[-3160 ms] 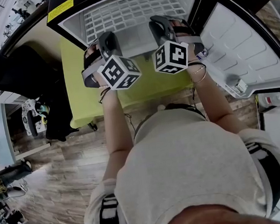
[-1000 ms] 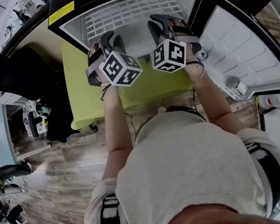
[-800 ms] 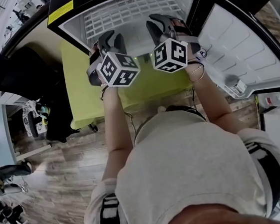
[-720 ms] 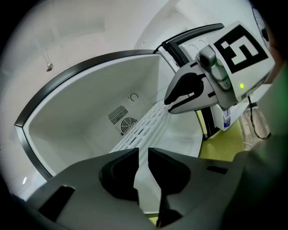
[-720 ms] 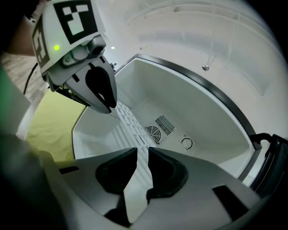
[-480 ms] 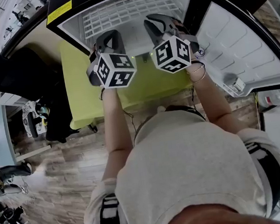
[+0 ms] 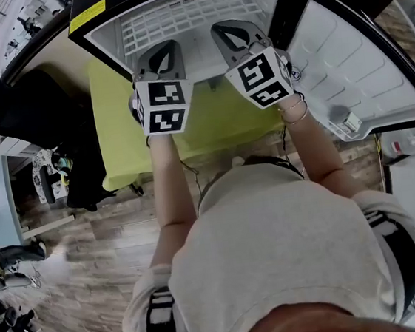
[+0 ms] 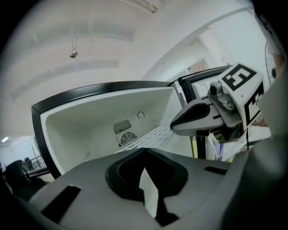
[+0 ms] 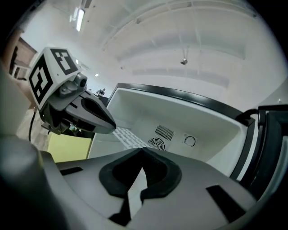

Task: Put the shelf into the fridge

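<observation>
The white grid shelf point(image 7: 190, 13) lies flat inside the open fridge point(image 7: 108, 42), reaching to its back wall. The same shelf shows in the left gripper view point(image 8: 155, 134) and the right gripper view point(image 9: 125, 136), running toward the round vent. My left gripper point(image 7: 166, 48) and right gripper point(image 7: 226, 30) hang side by side in front of the fridge opening, tipped upward. Both are shut with nothing between the jaws, and neither touches the shelf. Each gripper view shows its own jaws closed, left point(image 8: 144, 151) and right point(image 9: 143, 151), and the other gripper alongside.
The fridge door point(image 7: 364, 69) stands open at the right, with moulded white pockets. A yellow-green surface point(image 7: 126, 133) lies under the grippers in front of the fridge. A dial point(image 9: 189, 141) and a vent point(image 9: 157, 143) sit on the fridge's back wall. A black chair point(image 7: 29, 100) stands at the left.
Both grippers have tipped upward and shifted slightly toward the fridge opening, their marker cubes turning to face the head camera. The shelf has stayed where it was inside the fridge.
</observation>
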Action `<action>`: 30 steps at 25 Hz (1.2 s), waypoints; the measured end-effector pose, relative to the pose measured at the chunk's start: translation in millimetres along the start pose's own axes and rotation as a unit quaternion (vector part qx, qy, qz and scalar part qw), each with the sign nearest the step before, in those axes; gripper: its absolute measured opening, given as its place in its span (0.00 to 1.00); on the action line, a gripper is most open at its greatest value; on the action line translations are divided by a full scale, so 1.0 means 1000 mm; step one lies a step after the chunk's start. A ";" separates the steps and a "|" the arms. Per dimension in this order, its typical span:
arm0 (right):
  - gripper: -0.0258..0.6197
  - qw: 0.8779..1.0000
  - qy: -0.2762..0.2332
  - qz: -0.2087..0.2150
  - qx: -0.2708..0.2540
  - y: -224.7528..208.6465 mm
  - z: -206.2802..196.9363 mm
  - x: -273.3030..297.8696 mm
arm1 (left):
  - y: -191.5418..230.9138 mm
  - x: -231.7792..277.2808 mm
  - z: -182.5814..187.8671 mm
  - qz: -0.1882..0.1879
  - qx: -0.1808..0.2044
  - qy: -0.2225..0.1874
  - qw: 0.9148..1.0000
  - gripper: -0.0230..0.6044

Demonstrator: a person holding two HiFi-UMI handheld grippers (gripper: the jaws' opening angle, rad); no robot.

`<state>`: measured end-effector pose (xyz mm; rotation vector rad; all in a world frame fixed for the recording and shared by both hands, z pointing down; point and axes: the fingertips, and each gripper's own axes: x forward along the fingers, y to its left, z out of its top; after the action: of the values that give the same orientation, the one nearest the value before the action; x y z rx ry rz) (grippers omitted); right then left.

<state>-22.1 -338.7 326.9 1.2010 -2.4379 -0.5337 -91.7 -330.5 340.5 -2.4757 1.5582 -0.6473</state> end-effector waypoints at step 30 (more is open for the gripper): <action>0.06 0.947 -0.113 0.080 0.289 0.029 0.015 -0.036 | -0.024 -0.039 0.004 -0.052 -0.212 -0.106 0.970 0.06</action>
<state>-27.8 -290.4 321.9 1.1757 -2.9762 0.1181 -84.1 -285.8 334.2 -2.8268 1.6288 -0.0488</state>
